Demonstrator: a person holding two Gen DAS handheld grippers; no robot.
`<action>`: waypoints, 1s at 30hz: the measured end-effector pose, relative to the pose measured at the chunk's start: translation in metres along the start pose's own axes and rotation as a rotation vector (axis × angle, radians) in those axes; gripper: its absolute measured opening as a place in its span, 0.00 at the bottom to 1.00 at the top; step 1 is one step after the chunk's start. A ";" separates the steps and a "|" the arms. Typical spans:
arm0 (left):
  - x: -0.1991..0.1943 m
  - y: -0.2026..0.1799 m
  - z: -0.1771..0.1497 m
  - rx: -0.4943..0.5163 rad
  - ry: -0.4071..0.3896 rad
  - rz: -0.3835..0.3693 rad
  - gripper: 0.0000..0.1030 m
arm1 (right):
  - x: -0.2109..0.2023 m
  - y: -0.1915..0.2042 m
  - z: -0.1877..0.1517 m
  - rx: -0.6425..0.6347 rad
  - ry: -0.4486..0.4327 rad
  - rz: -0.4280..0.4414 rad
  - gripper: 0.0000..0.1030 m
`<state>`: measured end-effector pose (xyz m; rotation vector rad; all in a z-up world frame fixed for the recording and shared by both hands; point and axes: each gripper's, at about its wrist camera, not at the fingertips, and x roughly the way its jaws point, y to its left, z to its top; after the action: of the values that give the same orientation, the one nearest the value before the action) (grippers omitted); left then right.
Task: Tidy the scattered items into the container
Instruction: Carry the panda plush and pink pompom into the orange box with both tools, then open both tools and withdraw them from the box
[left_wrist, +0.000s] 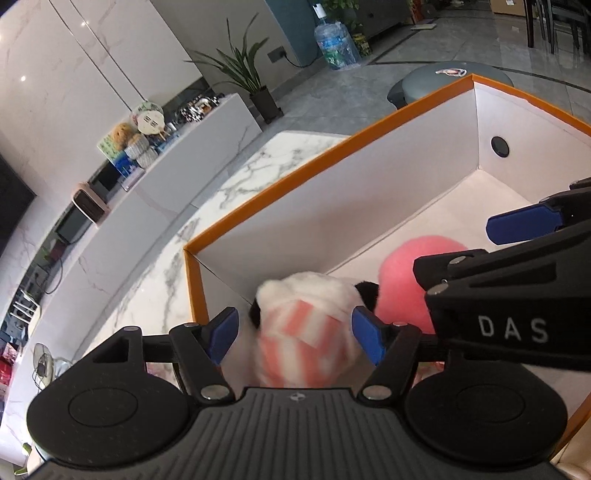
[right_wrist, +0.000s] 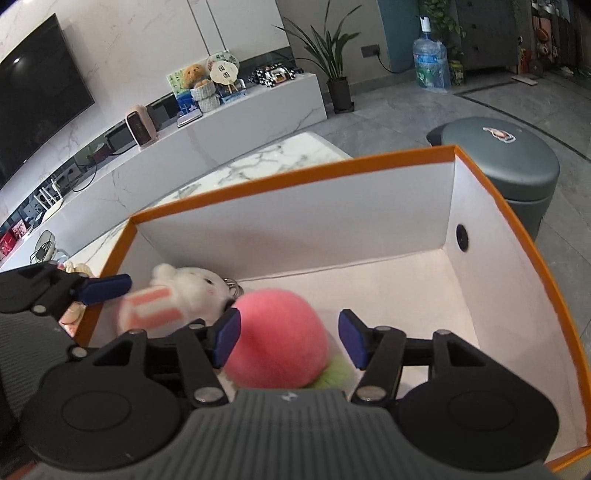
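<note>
An orange-rimmed white box (left_wrist: 325, 155) (right_wrist: 295, 173) stands on a marble table. A white plush bunny in a pink-striped outfit (left_wrist: 306, 325) (right_wrist: 177, 299) is inside its near left corner, blurred. My left gripper (left_wrist: 295, 332) is open around it, its blue pads wide of the plush on both sides. A pink plush peach (right_wrist: 277, 339) (left_wrist: 410, 266) with a green leaf lies on the box floor. My right gripper (right_wrist: 288, 336) is open, its pads either side of the peach and not pressing it. The right gripper also shows in the left wrist view (left_wrist: 517, 236).
The marble table (left_wrist: 229, 192) extends left of the box. A grey round bin (right_wrist: 517, 166) stands behind the box. A long white TV cabinet (right_wrist: 221, 122) with toys, a heater and a potted plant runs along the wall. More plush items (right_wrist: 74, 306) lie outside the box's left wall.
</note>
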<state>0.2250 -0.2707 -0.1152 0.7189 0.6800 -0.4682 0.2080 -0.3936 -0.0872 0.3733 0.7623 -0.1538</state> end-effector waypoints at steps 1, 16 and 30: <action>-0.001 0.000 0.000 -0.005 -0.006 0.003 0.78 | 0.001 0.000 0.000 0.004 -0.001 -0.004 0.61; -0.054 0.023 -0.014 -0.198 -0.163 0.001 0.74 | -0.024 -0.006 -0.009 0.067 -0.109 -0.011 0.74; -0.150 0.065 -0.046 -0.333 -0.300 0.067 0.79 | -0.099 0.035 -0.022 0.031 -0.244 -0.040 0.78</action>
<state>0.1414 -0.1698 -0.0069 0.3455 0.4345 -0.3789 0.1321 -0.3525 -0.0226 0.3614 0.5277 -0.2447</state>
